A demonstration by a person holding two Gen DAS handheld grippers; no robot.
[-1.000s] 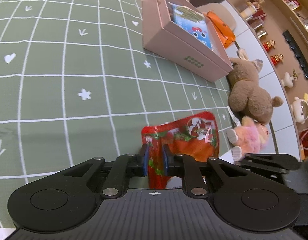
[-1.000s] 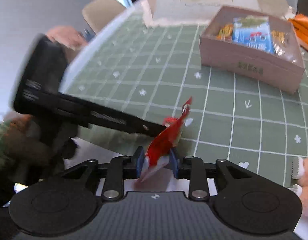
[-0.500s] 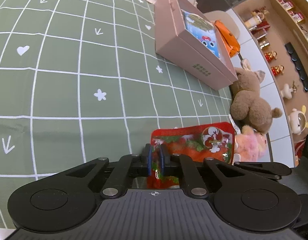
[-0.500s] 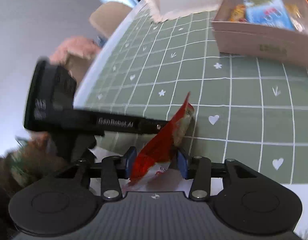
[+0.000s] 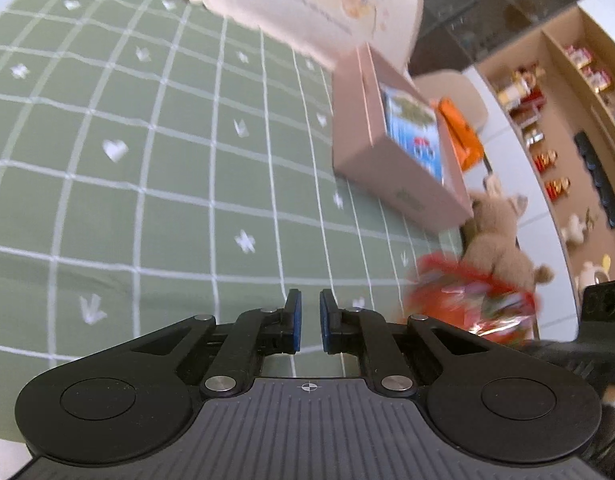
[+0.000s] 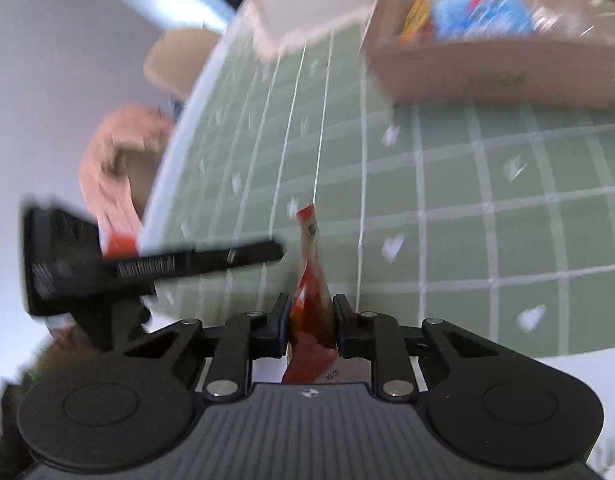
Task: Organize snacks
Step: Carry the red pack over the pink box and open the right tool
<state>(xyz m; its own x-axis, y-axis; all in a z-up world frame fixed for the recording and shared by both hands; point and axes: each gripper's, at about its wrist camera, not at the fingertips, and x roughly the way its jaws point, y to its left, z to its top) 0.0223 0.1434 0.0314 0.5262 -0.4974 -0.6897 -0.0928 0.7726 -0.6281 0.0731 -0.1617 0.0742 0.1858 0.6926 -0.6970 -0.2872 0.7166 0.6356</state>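
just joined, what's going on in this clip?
A person with two handheld grippers is sorting snacks on a green grid tablecloth. The right gripper is clamped on a red snack packet, held edge-on above the table. The left gripper holds nothing, its jaws slightly apart, with the packet off to its right. The pink cardboard box ahead already holds a blue packet and other snacks; the red one isn't in yet.

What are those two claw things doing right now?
Left gripper: open, holding nothing.
Right gripper: closed on the crinkly red foil snack packet.
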